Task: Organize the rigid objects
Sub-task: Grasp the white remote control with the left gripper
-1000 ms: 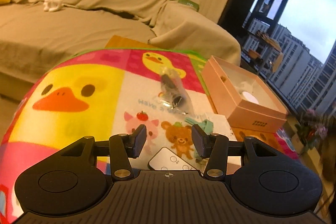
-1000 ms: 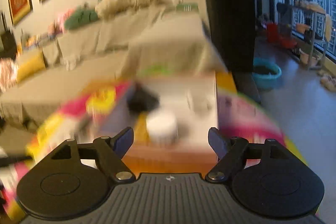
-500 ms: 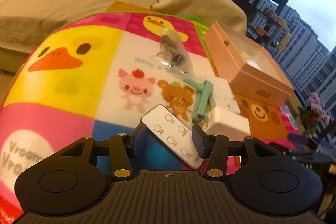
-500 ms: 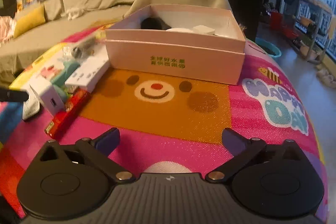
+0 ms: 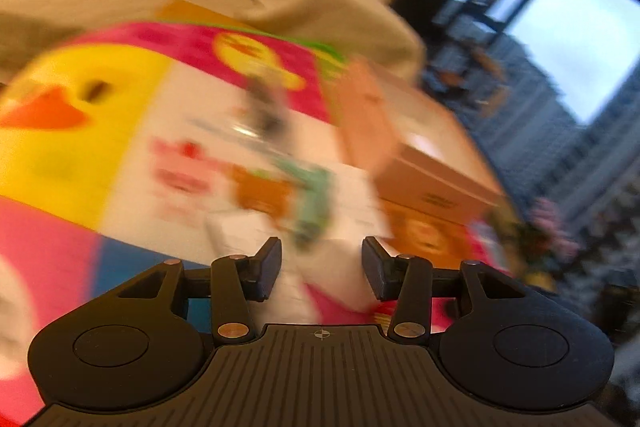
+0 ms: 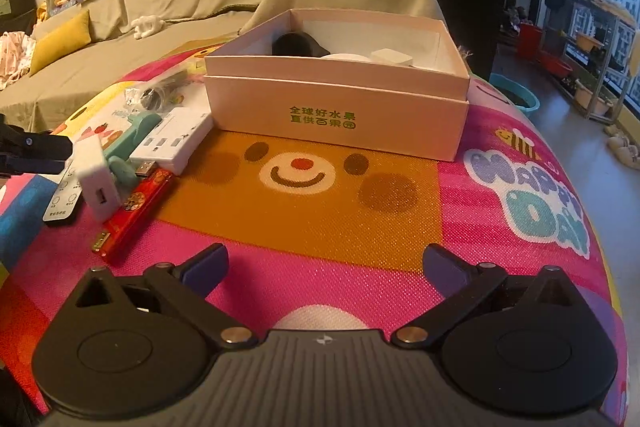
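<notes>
A pink cardboard box [image 6: 336, 115] stands open on the cartoon mat [image 6: 304, 219], with a dark object [image 6: 296, 45] and white items inside. Left of it lie a white charger block [image 6: 96, 179], a white remote [image 6: 62, 197], a red lighter [image 6: 134, 211], a teal tool [image 6: 136, 137], a white hub [image 6: 172, 143] and a bagged dark item [image 6: 154, 95]. My left gripper [image 5: 320, 269] is open, just above the white block, and its finger shows in the right wrist view [image 6: 36, 151]. My right gripper [image 6: 322, 267] is wide open and empty over the mat's near edge. The left wrist view is blurred.
A beige covered sofa [image 6: 120, 39] with a yellow cushion [image 6: 60, 41] and plush toys runs behind the mat. At right is bare floor with a teal basin [image 6: 516, 99] and a rack by the window [image 6: 592, 27].
My left gripper has swung toward the white charger block and its view is now motion-blurred. My right gripper has drawn back from the box and holds still.
</notes>
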Demonstrator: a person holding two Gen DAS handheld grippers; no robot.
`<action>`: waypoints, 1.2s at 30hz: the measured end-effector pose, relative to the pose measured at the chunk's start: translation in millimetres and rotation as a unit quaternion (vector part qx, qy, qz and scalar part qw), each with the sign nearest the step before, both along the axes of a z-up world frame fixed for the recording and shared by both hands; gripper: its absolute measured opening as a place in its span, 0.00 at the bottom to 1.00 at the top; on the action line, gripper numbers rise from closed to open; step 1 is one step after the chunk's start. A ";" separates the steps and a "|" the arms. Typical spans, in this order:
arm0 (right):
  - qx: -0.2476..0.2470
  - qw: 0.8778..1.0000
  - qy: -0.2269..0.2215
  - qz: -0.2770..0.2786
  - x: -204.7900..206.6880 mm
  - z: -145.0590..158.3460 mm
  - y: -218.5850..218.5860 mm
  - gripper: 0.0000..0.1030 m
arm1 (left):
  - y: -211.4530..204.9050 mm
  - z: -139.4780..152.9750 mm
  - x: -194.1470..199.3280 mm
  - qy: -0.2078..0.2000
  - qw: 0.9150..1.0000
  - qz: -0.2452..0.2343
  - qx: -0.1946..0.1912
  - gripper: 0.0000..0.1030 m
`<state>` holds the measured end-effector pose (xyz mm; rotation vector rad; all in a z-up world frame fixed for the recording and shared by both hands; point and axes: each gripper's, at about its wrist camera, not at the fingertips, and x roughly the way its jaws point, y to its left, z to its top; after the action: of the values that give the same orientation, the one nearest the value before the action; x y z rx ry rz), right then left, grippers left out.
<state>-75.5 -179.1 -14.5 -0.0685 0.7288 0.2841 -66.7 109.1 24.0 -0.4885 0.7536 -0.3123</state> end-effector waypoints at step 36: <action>-0.008 1.000 -0.008 0.018 -7.4 0.0 7.6 1.00 | -29.2 -17.8 -20.2 -0.056 0.967 0.019 0.246 0.43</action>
<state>-82.9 -171.6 -14.5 -0.0982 0.7149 0.3125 -86.9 79.9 6.2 -0.0141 0.6813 -0.1067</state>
